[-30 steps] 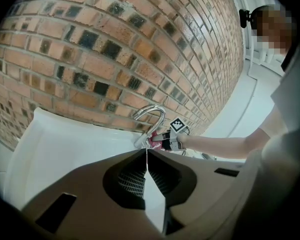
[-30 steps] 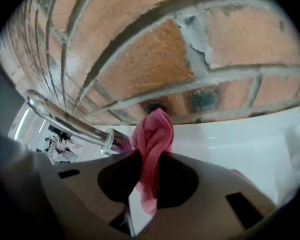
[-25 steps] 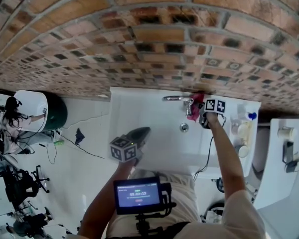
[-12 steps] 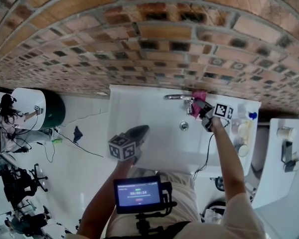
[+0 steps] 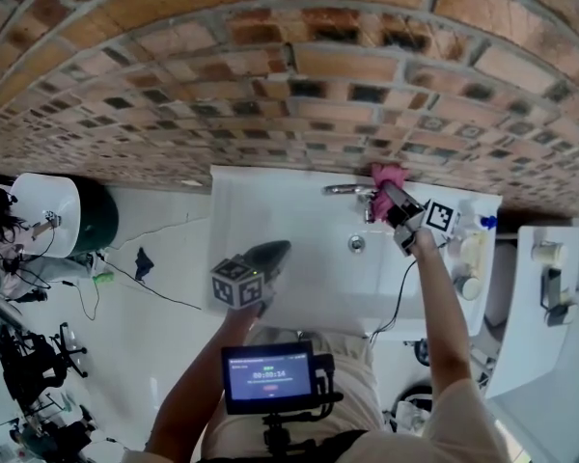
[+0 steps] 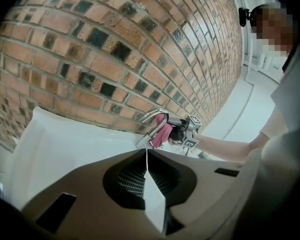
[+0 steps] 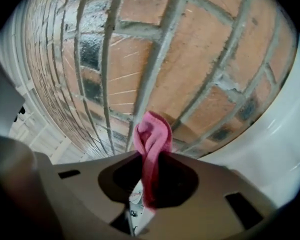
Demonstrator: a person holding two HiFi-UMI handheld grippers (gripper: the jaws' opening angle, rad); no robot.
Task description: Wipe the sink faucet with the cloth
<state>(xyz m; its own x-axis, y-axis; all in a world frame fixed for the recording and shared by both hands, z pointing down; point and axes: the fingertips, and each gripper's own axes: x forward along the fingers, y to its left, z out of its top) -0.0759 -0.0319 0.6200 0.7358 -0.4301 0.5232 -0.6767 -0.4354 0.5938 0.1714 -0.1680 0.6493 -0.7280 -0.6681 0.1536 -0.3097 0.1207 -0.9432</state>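
You are stretching your right arm across the one white sink point(image 5: 299, 287) to its back edge, and bending your left arm low at the front edge. Of the two grippers, the left gripper point(image 5: 282, 249) is holding its jaws together on nothing. The right gripper point(image 5: 389, 194) is pinching the one pink cloth point(image 5: 387, 175), bunched and folded, right at the single chrome faucet point(image 5: 345, 190).

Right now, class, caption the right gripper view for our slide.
Right gripper shut on a pink cloth, facing a brick wall.

The right hand-held gripper point(image 5: 393, 198) holds a pink cloth point(image 5: 386, 176) against the faucet point(image 5: 345, 190) behind the white sink point(image 5: 270, 215).
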